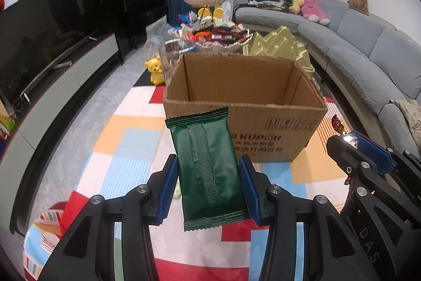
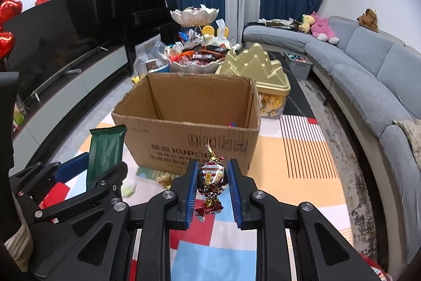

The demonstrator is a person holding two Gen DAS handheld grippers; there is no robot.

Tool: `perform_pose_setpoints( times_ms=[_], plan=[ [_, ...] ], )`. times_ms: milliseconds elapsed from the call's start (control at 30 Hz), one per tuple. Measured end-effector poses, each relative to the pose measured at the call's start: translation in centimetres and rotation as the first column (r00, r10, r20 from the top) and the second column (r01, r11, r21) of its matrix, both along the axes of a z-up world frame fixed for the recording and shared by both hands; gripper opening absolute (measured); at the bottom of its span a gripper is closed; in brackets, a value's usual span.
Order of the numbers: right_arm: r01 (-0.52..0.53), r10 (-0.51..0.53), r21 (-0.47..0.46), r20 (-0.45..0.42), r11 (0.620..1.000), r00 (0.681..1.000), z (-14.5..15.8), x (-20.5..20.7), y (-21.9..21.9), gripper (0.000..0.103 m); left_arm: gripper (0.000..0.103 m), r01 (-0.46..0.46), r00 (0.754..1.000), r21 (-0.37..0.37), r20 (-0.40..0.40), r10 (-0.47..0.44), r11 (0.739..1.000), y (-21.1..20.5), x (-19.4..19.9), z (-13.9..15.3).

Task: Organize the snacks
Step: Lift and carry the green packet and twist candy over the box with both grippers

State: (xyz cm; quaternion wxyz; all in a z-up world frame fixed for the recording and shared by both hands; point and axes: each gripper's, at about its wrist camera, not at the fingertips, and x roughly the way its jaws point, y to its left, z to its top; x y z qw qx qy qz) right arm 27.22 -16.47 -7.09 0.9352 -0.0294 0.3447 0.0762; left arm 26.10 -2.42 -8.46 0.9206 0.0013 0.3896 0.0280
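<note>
1. The left gripper [image 1: 209, 183] is clamped on a dark green snack packet [image 1: 210, 165], its blue pads pressing the packet's two long sides. The packet stands nearly upright, its crimped top edge overlapping the near wall of the cardboard box [image 1: 276, 123] in the left wrist view.

2. The right gripper [image 2: 211, 182] is pinched tight on a foil-wrapped candy [image 2: 212, 177], striped red and silver with a gold label. One twisted end points up toward the box; the other hangs below the pads.

3. The open cardboard box sits on a patchwork mat [image 2: 302, 154] of orange, white, blue and red squares, just ahead of both grippers. Its flaps are gone or folded away, and the inside looks mostly bare, with a small bright scrap near the right inner wall in the right wrist view.

4. Both snacks are held in the air on the near side of the box, outside it, the green packet to the left of the candy.

5. Behind the box stand a tiered dish piled with wrapped sweets [image 2: 194, 57] and a gold mountain-shaped tin [image 2: 252, 65].

6. A few small wrapped sweets [image 2: 164, 179] lie on the mat close to the box's near wall.

7. A grey sofa [image 2: 368, 65] curves along the right; a dark television cabinet [image 1: 65, 25] lines the left.
</note>
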Motion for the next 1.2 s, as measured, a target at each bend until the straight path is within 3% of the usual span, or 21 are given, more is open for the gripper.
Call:
perform_pose_setpoints(
  times_ms=[733,1200],
  plan=[
    [0.008,-0.007,-0.004,0.1,1.0,0.995,4.7,2.2,0.2,0.024,0.046,0.071,0.992,0.04,0.104,-0.075,0.997,0.8,2.6,4.1],
    [0.016,-0.015,-0.006,0.114,1.0,0.993,5.6,5.0,0.4,0.024,0.046,0.102,0.987,0.053,0.117,-0.107,0.993,1.1,5.9,4.8]
  ],
)
